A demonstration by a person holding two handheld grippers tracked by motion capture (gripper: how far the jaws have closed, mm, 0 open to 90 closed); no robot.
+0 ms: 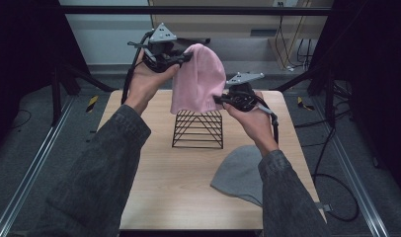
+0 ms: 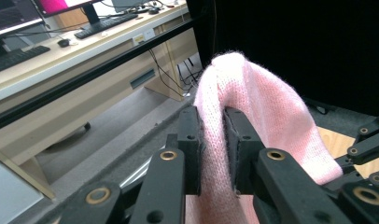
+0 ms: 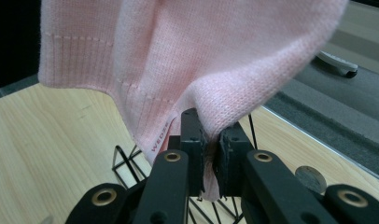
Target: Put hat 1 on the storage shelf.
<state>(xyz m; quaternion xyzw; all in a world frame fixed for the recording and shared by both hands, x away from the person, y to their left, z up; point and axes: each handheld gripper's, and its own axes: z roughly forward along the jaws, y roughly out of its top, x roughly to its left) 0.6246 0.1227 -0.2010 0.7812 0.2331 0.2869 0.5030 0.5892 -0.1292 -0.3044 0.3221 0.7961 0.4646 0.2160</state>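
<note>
Above the wooden counter (image 1: pixel 159 173), a pink knitted beanie (image 1: pixel 201 81) is held up in the air between two claws. Its fabric is a fine, soft knit in pale pink, with a ribbed band along the open edge and a small line of lettering near that band, seen in the right gripper view (image 3: pixel 155 140). The crown is rounded and is raised highest; the body hangs slack and folded below it.

The left claw (image 1: pixel 181 58) is closed on the beanie near the crown. In the left gripper view, a fold of pink knit (image 2: pixel 239 112) is pinched between the two black jaws, and the rest drapes away over the right-hand jaw. The right claw (image 1: pixel 222 100) is closed on the lower edge of the beanie, at the ribbed band. In the right gripper view, a bunched pleat of the band is pressed between the jaws, with the cloth spreading upward and outward from that point.

The beanie is thus stretched at a slant, upper end at the left claw, lower end at the right claw. It hangs directly over a black wire stand (image 1: pixel 198 129) set on the counter, its hem just above the stand's top; contact cannot be confirmed. A grey beanie (image 1: pixel 240 173) lies flat on the counter near the right forearm, well apart from the pink one.
</note>
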